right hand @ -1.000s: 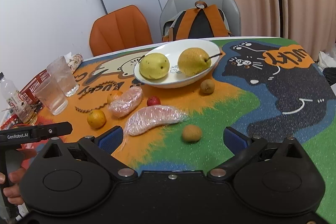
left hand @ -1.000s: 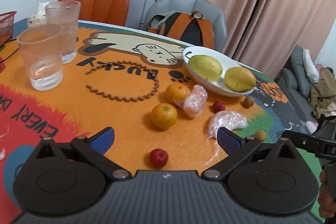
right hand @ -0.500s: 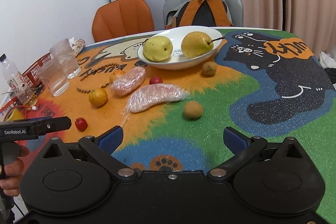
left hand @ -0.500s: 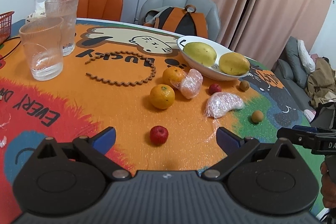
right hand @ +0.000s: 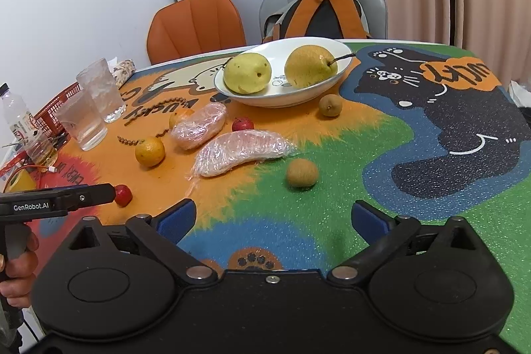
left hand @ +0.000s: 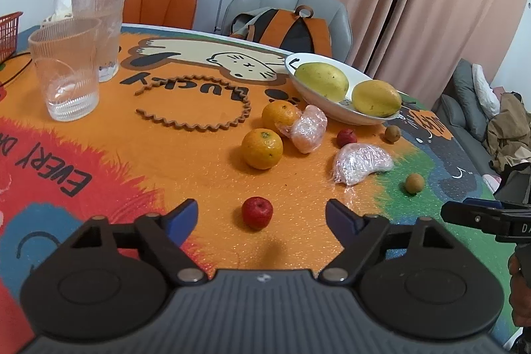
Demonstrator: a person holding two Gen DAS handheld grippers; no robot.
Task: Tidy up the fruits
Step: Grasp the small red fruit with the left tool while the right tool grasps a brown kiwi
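Note:
A white bowl [left hand: 348, 113] [right hand: 262, 98] holds two yellow pears [left hand: 321, 81] [right hand: 310, 66]. On the mat lie two oranges [left hand: 262, 148] [right hand: 150, 151], two plastic-wrapped fruits [left hand: 360, 162] [right hand: 240, 151], two small red fruits and two brown round fruits [left hand: 414, 183] [right hand: 302, 173]. My left gripper [left hand: 262, 218] is open, with the near red fruit [left hand: 257, 212] [right hand: 122, 194] lying between its fingertips. My right gripper [right hand: 272, 216] is open and empty, just short of the near brown fruit.
Two drinking glasses [left hand: 64, 68] [right hand: 89, 111] stand at the left with a red basket [left hand: 8, 32] and a water bottle [right hand: 23, 128] beyond. A brown wavy cord [left hand: 195, 108] lies on the mat. Chairs and a backpack [left hand: 288, 29] stand behind the table.
Both grippers have moved closer to the table. The near red fruit now lies between my left fingertips. The near brown fruit is closer to my right gripper. Both stayed open.

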